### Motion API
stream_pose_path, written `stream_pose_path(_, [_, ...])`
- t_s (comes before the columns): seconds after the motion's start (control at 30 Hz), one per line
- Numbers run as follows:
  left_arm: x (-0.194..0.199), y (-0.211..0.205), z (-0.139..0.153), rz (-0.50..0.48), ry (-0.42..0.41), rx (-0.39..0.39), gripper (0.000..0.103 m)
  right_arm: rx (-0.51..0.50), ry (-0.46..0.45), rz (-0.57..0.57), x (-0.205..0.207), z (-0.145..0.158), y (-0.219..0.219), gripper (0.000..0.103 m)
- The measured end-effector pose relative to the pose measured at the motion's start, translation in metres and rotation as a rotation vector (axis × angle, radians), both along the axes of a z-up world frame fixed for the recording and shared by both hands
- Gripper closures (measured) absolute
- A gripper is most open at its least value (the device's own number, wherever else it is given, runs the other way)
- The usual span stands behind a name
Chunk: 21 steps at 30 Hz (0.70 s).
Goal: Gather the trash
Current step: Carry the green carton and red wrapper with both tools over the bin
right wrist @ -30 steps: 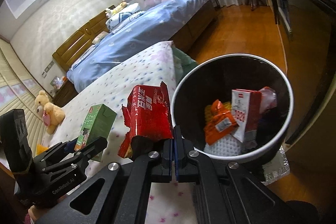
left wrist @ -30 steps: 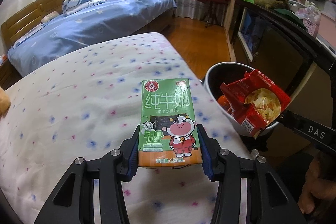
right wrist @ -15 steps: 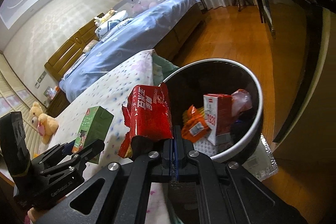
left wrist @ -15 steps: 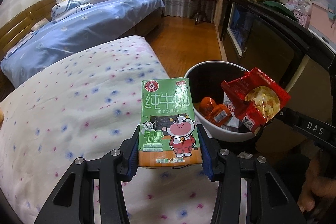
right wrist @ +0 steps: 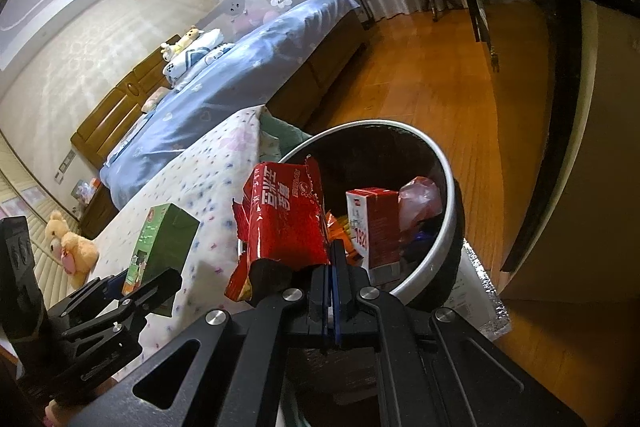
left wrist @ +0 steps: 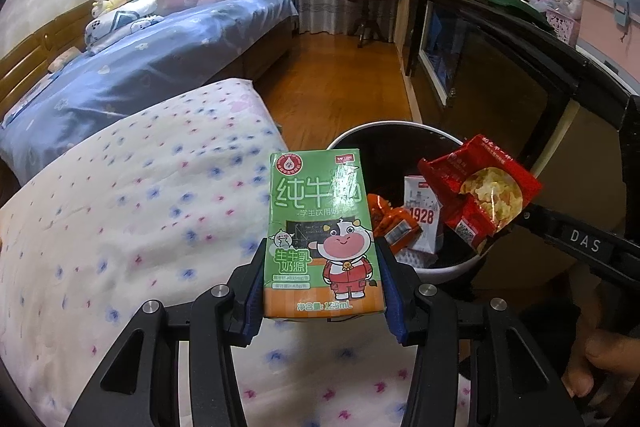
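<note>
My left gripper point(left wrist: 322, 291) is shut on a green milk carton point(left wrist: 322, 235), upright, held above the bed's corner beside the trash bin point(left wrist: 440, 269). The carton also shows in the right wrist view point(right wrist: 160, 247). My right gripper point(right wrist: 331, 267) is shut on a torn red snack wrapper point(right wrist: 284, 223), held over the bin's near rim point(right wrist: 448, 223). The wrapper shows in the left wrist view point(left wrist: 480, 195) over the bin's right side. The bin holds a red-and-white carton point(right wrist: 370, 223), orange wrappers point(left wrist: 394, 221) and a pink bag point(right wrist: 420, 199).
A white spotted bedspread point(left wrist: 120, 211) lies left of the bin. A blue bed point(left wrist: 160, 59) stands behind it. A dark cabinet point(left wrist: 520, 67) runs along the right. A wooden floor point(right wrist: 420, 83) lies beyond the bin. A teddy bear point(right wrist: 68, 247) sits at far left.
Both grippers have moved toward the bin with their loads. The bin now shows larger and closer, with the red wrapper over its opening.
</note>
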<state>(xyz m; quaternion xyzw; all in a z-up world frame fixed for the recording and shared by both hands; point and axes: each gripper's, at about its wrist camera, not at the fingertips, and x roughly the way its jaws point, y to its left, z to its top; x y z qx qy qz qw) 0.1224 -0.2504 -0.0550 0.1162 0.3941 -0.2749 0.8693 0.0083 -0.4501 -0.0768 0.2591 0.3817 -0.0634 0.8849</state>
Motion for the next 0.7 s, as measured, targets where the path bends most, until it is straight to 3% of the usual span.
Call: stream_pose_path(0.7, [0.006, -0.018, -0.001, -0.026, -0.003, 0.01, 0.056, -0.013, 0.014, -0.023, 0.008, -0.005, -0.012, 0.102])
